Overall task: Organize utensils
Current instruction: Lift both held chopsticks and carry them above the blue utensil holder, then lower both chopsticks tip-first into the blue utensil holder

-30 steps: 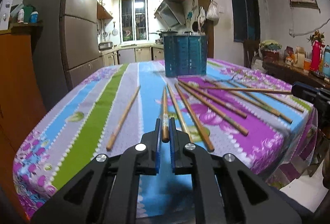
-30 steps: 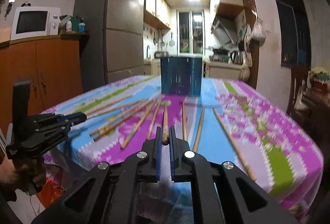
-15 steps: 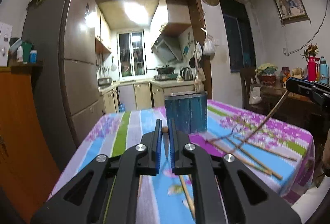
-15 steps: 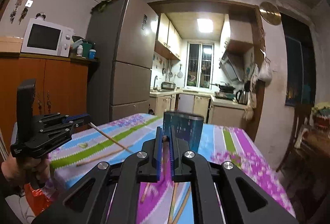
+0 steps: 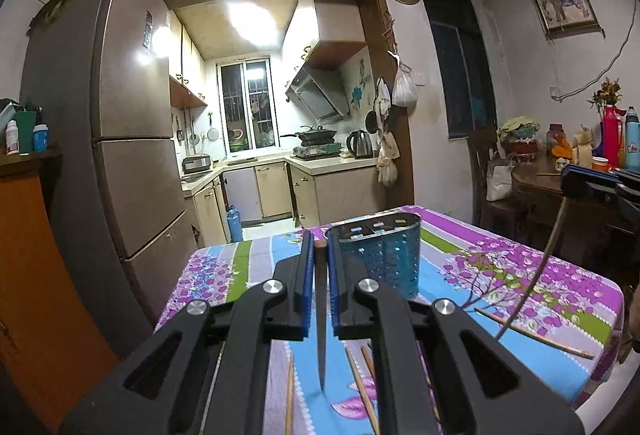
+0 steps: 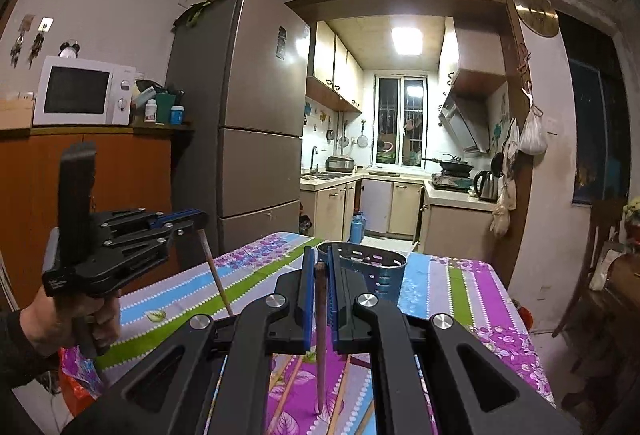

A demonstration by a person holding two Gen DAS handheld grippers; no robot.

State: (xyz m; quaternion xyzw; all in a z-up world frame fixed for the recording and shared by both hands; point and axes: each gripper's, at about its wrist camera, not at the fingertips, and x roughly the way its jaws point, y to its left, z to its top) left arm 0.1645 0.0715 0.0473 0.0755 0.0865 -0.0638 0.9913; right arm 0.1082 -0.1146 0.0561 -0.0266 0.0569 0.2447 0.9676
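My left gripper (image 5: 319, 247) is shut on a wooden chopstick (image 5: 321, 331) that hangs tip down above the table. My right gripper (image 6: 319, 267) is shut on another chopstick (image 6: 320, 339), also hanging tip down. A blue perforated utensil holder (image 5: 382, 255) stands on the table just beyond and right of the left gripper; in the right wrist view the utensil holder (image 6: 368, 269) stands just behind the fingers. Several chopsticks (image 5: 532, 331) lie on the floral tablecloth (image 5: 520, 275). Each gripper shows in the other's view: the left gripper (image 6: 200, 221), the right gripper (image 5: 568, 179).
A tall fridge (image 6: 248, 139) stands left of the table. An orange cabinet (image 6: 80, 175) carries a microwave (image 6: 82, 91). A wooden side table (image 5: 560, 187) with bottles and flowers stands at the right. The kitchen doorway is behind the table.
Both grippers have lifted their chopsticks off the table and tilted up. The chopsticks now hang tip down, and the holder looks closer.
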